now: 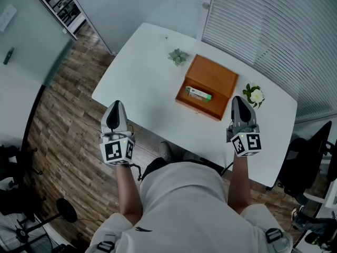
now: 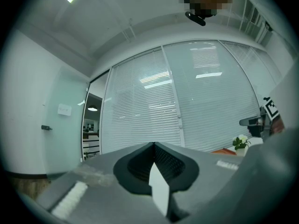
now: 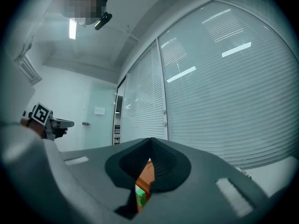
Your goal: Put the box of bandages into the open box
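Observation:
The green and white box of bandages (image 1: 198, 94) lies at the near side of the orange-brown box (image 1: 213, 75) in the middle of the white table (image 1: 142, 83). My right gripper (image 1: 238, 100) hovers just right of that box, jaws shut with nothing between them. In the right gripper view its fingertips meet (image 3: 150, 140), and the orange-brown box (image 3: 148, 174) and a sliver of the green bandage box (image 3: 140, 196) show through the gap below them. My left gripper (image 1: 116, 105) hangs over the table's near left edge, well away from the box, also shut and holding nothing (image 2: 153, 144).
A small green plant (image 1: 178, 56) sits behind the box on the left. A pot of white flowers (image 1: 255, 95) stands close beside my right gripper. Slatted blinds run behind the table. A black chair (image 1: 316, 146) stands to the right, on the wooden floor (image 1: 68, 120).

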### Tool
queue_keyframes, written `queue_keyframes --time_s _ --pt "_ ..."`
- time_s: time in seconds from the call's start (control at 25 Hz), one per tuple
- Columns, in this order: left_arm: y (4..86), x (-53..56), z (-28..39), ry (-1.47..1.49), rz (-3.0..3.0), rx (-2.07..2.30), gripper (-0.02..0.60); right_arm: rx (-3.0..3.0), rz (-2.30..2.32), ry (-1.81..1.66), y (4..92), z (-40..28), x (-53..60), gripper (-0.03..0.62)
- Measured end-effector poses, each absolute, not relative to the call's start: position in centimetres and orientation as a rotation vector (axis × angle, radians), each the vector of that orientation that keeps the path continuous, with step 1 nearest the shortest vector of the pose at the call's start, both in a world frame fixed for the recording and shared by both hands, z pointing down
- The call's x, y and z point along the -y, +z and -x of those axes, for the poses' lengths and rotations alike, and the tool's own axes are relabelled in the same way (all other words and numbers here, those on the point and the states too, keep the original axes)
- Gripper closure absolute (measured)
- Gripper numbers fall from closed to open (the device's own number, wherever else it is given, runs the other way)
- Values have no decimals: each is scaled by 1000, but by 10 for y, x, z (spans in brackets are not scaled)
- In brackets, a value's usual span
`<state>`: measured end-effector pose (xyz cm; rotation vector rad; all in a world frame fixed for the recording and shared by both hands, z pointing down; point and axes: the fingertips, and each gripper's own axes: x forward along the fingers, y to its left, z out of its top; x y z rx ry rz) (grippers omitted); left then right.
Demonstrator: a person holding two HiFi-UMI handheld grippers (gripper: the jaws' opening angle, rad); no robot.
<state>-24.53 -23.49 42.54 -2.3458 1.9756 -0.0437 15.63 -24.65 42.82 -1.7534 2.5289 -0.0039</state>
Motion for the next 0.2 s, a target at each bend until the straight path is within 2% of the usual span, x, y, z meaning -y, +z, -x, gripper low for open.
queue_keyframes --time_s 0.2 --pt "427 233 248 -45 2346 -1979 575 -2532 1755 -7 429 -154 245 595"
